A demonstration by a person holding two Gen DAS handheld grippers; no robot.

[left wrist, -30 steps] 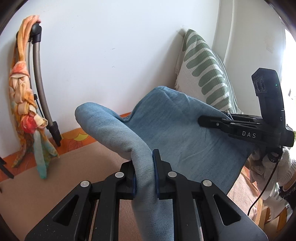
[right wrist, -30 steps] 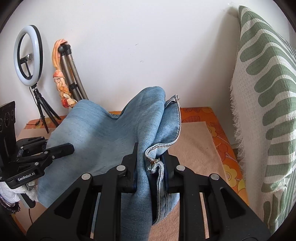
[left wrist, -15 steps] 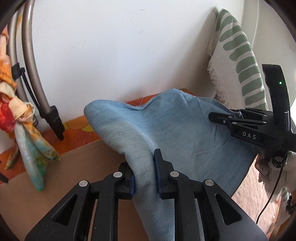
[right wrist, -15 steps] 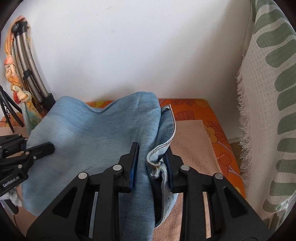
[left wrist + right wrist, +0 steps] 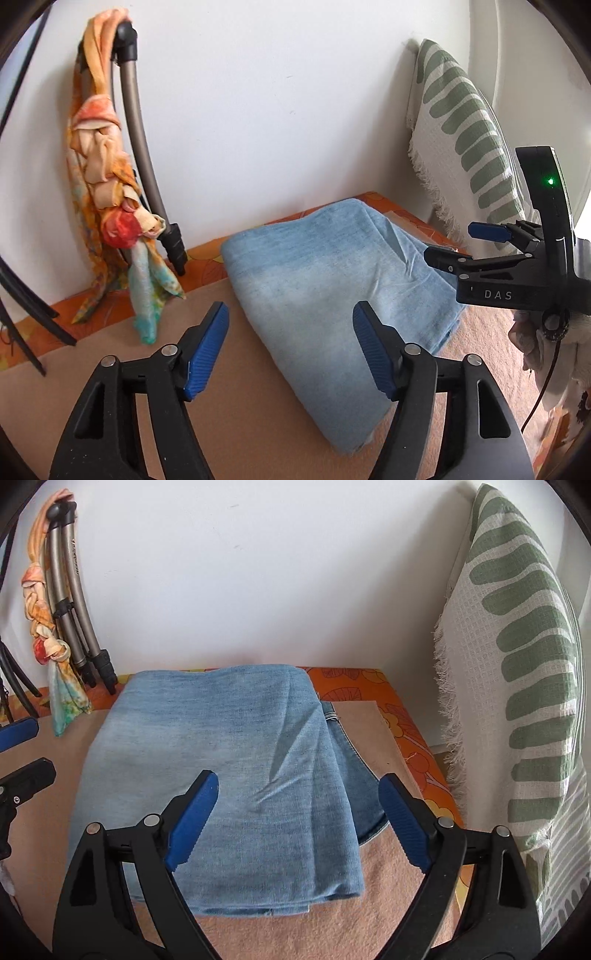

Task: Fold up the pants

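Observation:
The light blue denim pants lie folded in a flat stack on the beige blanket, with a darker waistband edge showing at the stack's right side. My right gripper hovers over the stack's near half, its jaws opening, blue pads apart and clear of the cloth. My left gripper hangs above the same pants at their left edge, jaws also opening, nothing pinched between them. The right gripper appears at the right of the left wrist view, spread wide.
A white wall runs behind the bed. A folded tripod draped with an orange scarf leans at the back left. A green-and-white cushion stands at the right. An orange floral sheet borders the blanket.
Both grippers held the lifted pants a second ago. They lowered the cloth onto the blanket, then both opened and let go. The pants now rest flat.

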